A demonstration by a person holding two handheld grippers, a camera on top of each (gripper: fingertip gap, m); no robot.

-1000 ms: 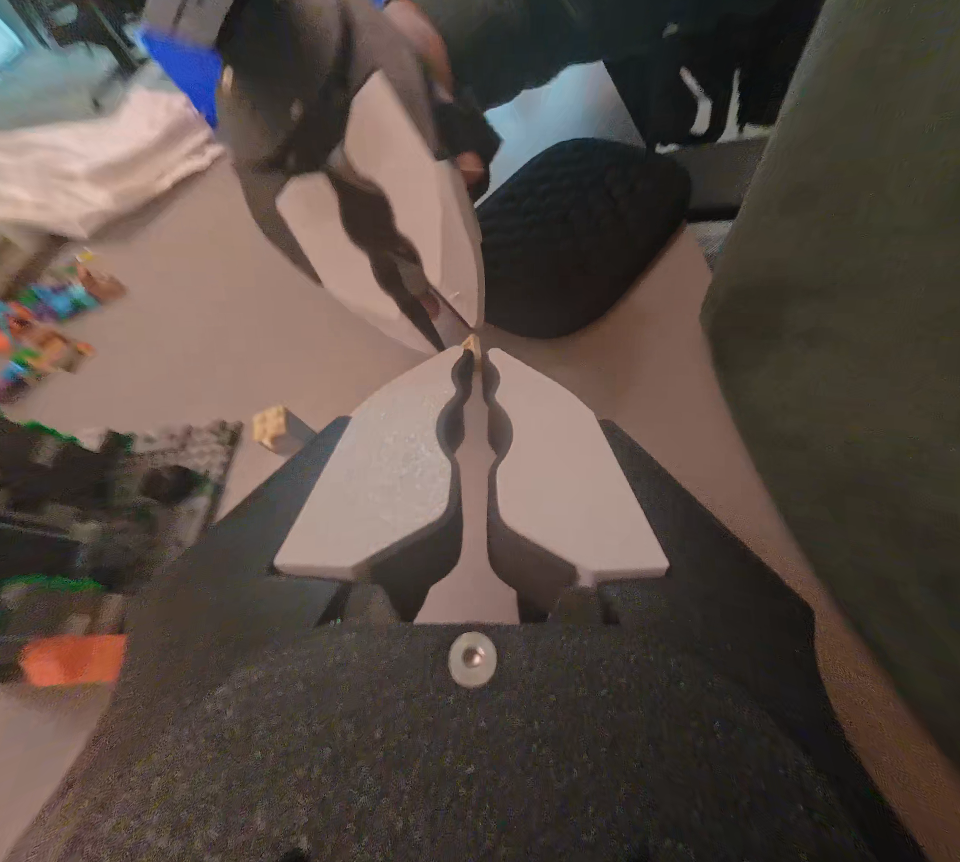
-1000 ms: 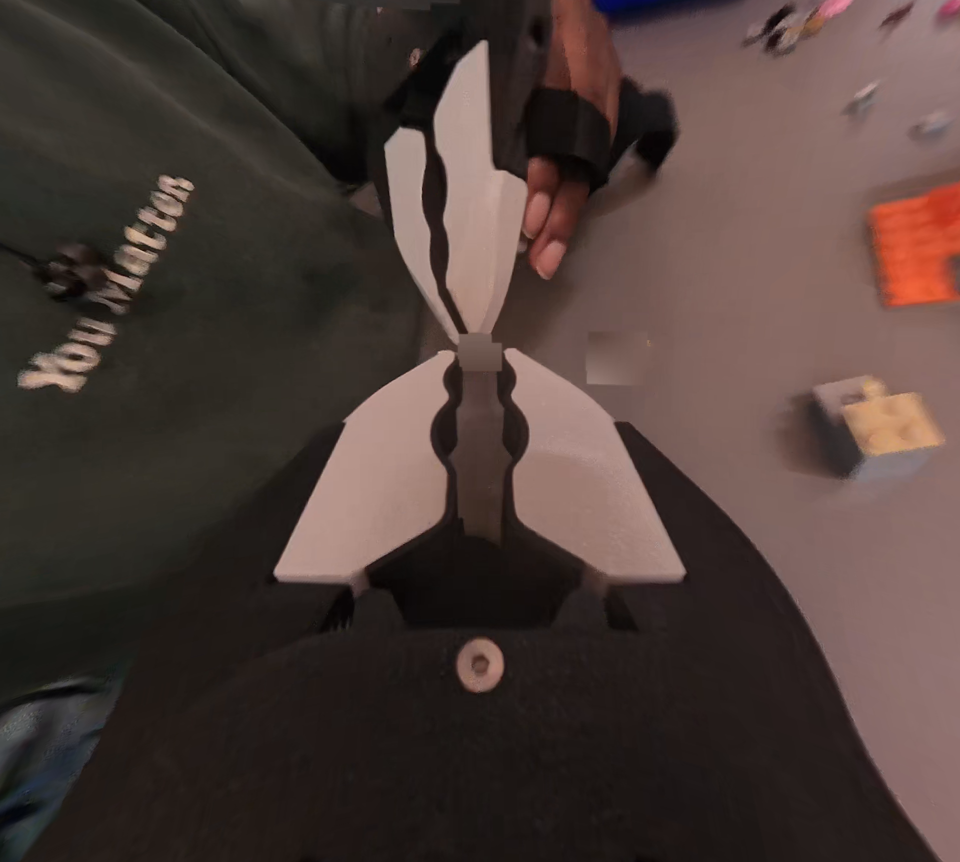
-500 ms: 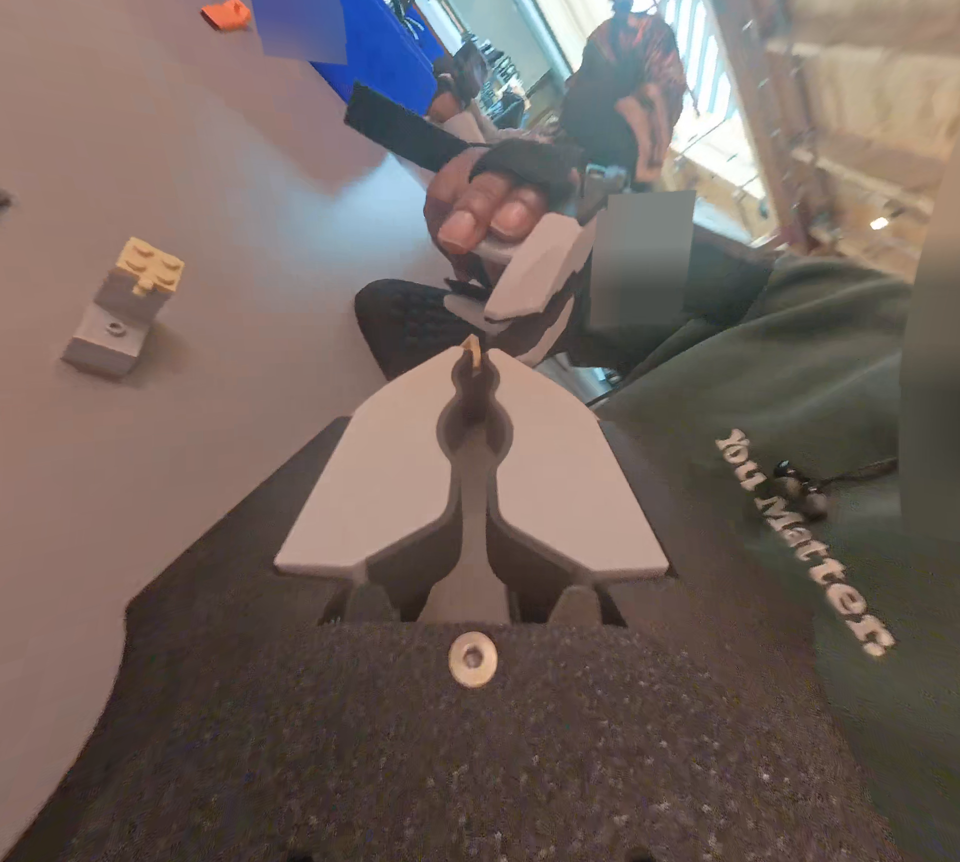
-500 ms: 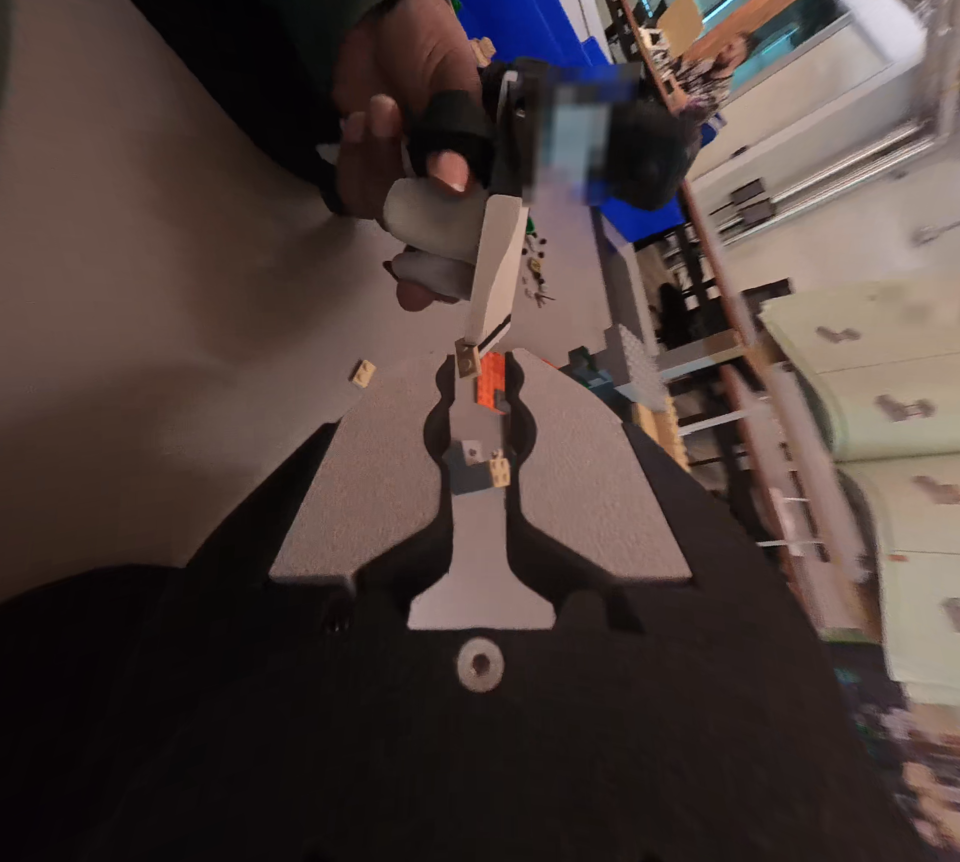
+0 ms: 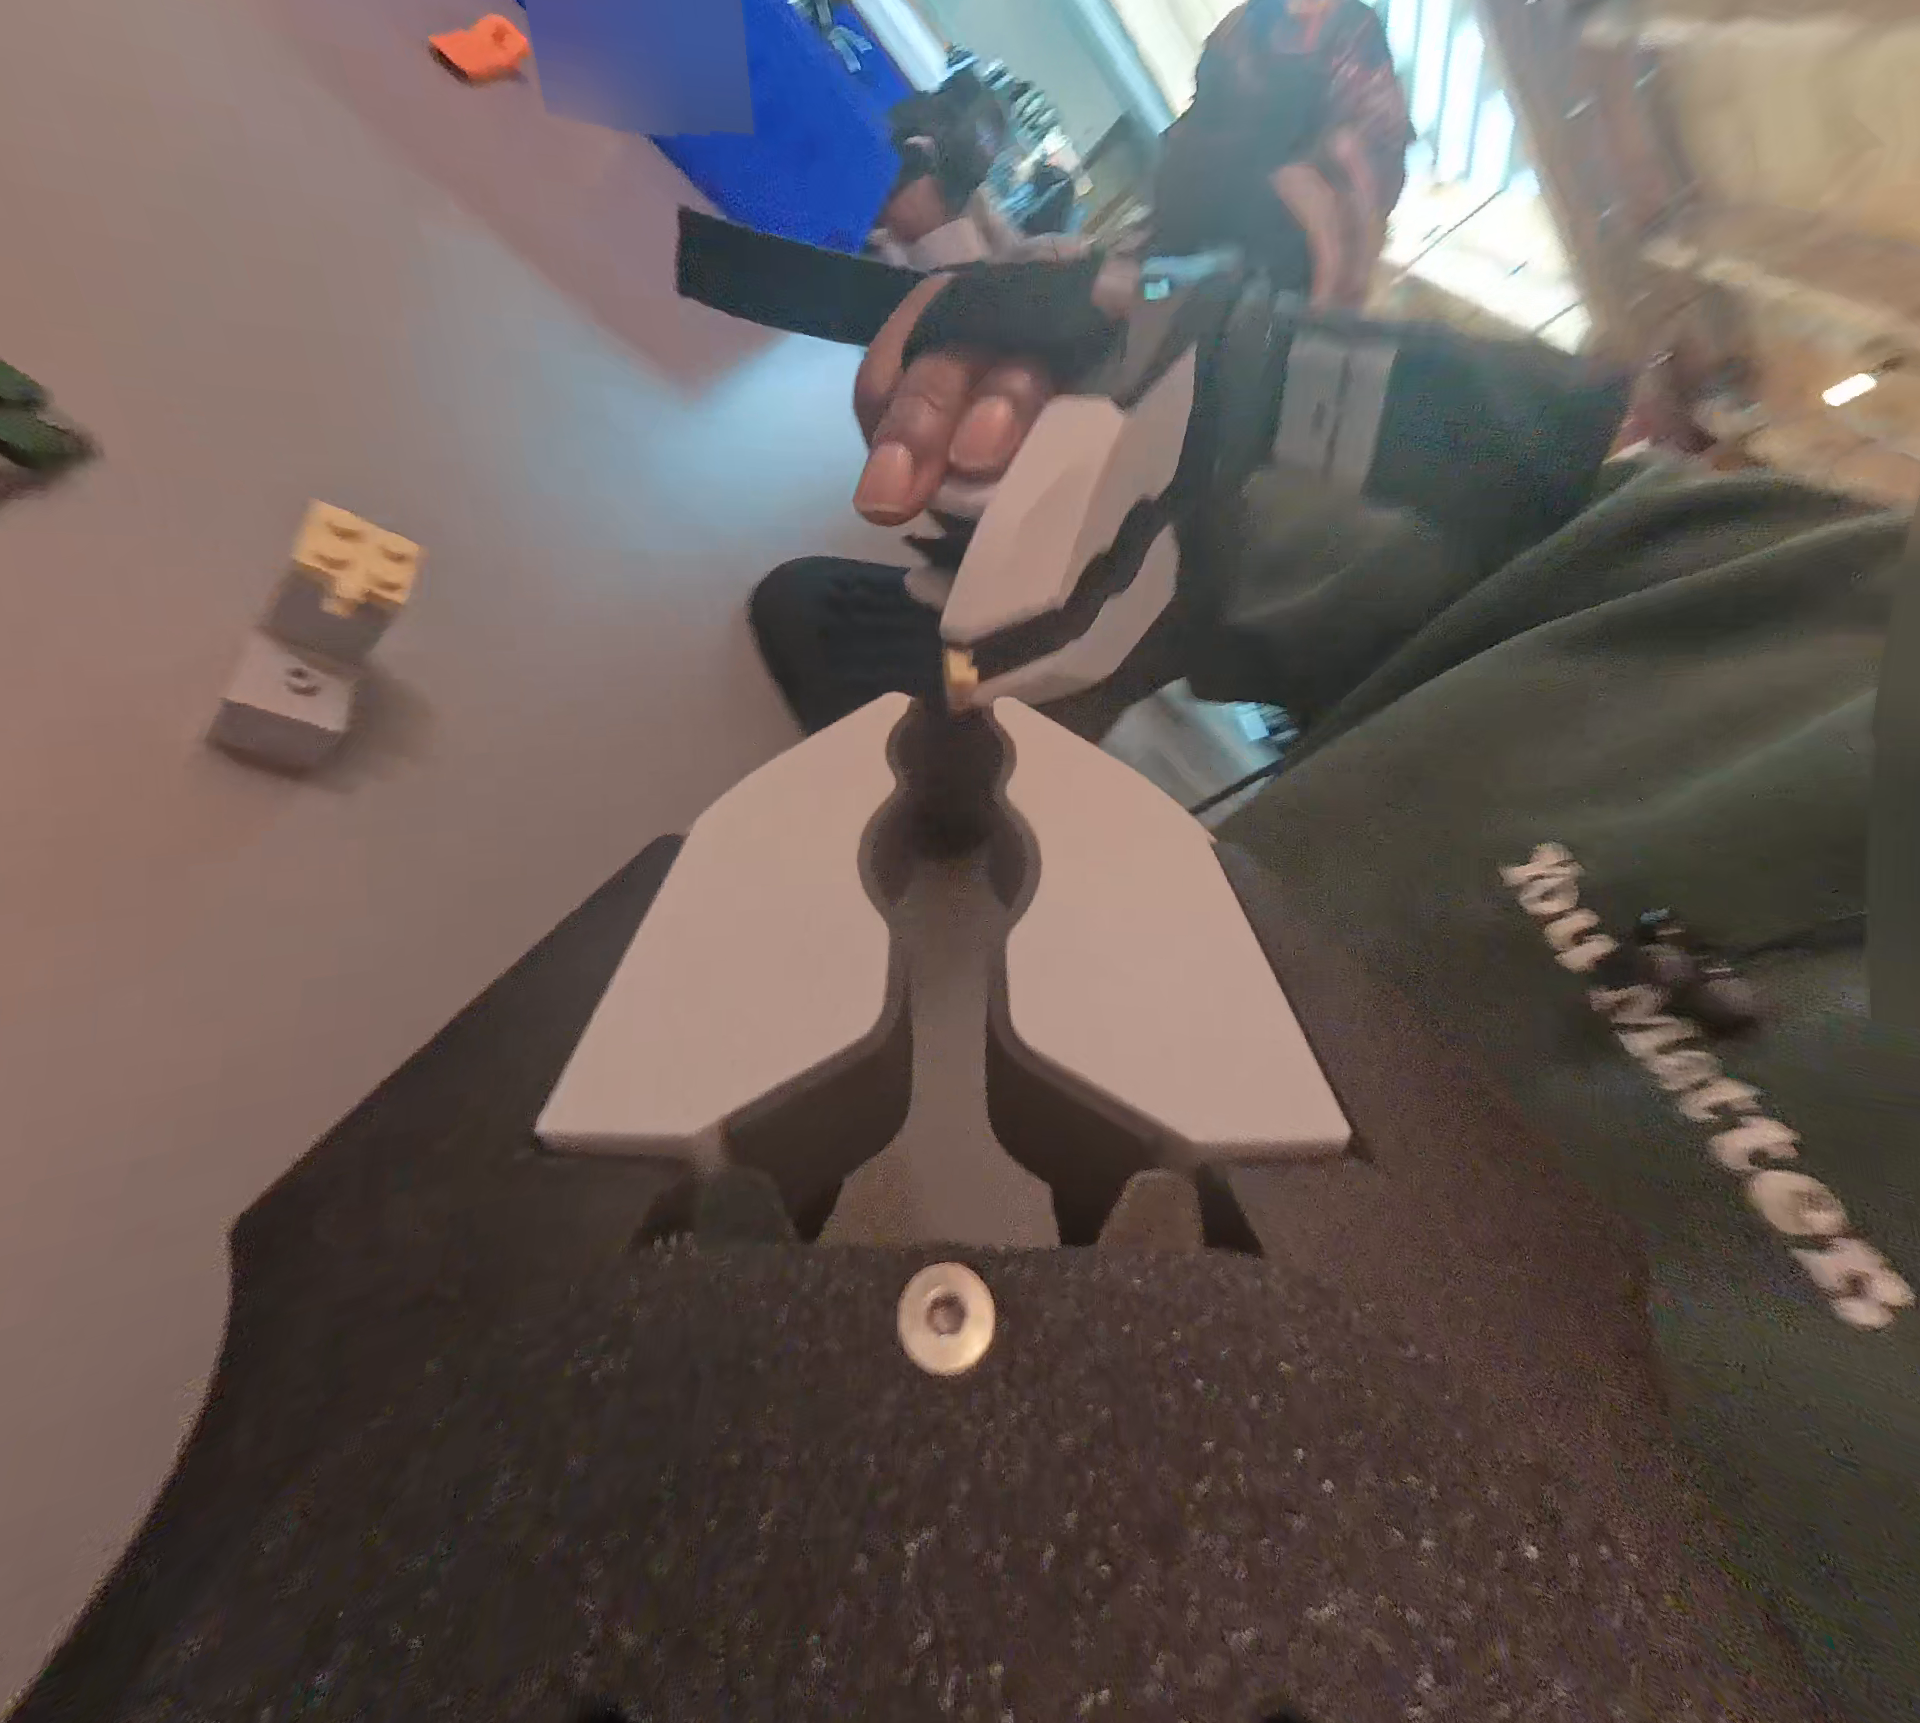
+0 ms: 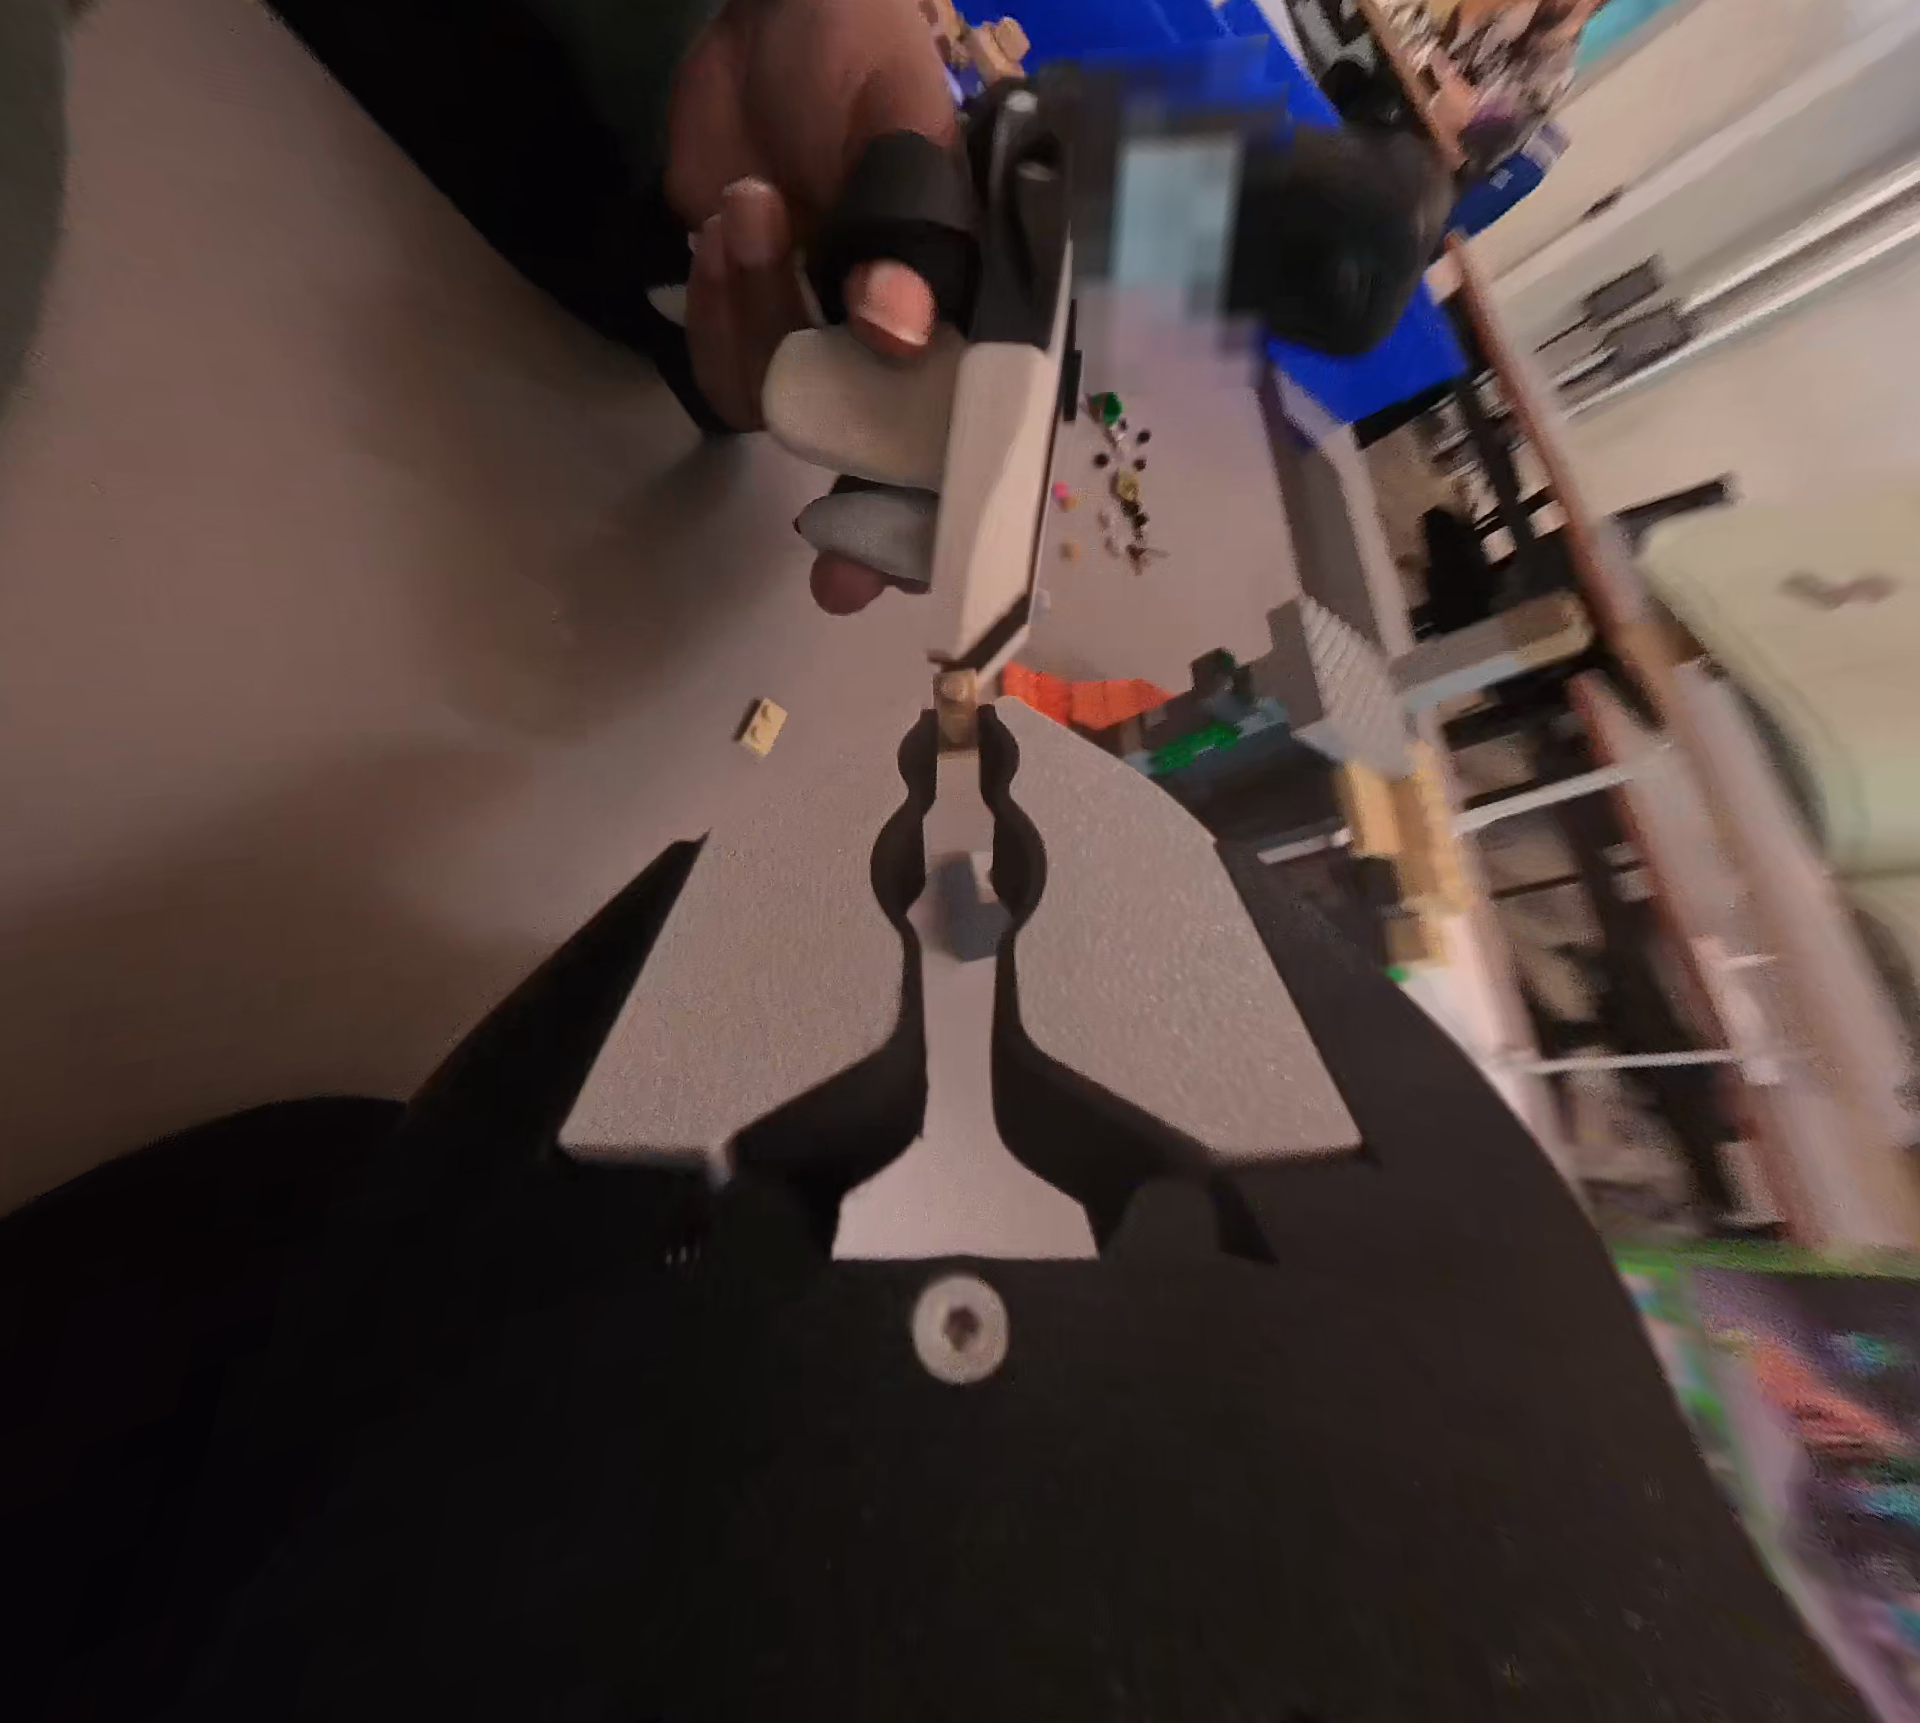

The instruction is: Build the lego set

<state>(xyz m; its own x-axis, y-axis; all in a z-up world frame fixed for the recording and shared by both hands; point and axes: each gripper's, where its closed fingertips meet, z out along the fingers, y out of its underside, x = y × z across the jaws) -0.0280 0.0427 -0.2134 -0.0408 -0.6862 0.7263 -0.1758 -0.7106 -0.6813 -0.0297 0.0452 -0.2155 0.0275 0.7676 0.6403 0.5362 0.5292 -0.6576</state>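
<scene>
since half a second ago the left gripper has let its tips part a little, and the right gripper has drawn its wider jaws in around the tan piece that the left one was pinching.

now the right gripper's two fingertips press on that small tan piece from both sides, holding it in the air above the table. the left gripper's tips stand slightly apart with a dark gap between them. the piece sits just past that gap, near the right-hand tip – no clear pinch there. seen from the right wrist, the left gripper comes down edge-on from above and its tips meet the top of the piece, so the two grippers are tip to tip.

a hand with a black strap holds the right gripper, and another hand holds the left. behind them is a dark green sweatshirt with pale lettering.

on the grey table below, a grey and yellow brick stack stands well to the left, with an orange piece farther off by a blue bin. in the right wrist view a small tan plate lies near the tips, a grey block shows between the fingers, and orange bricks adjoin a grey and green brick build – blurred.
</scene>
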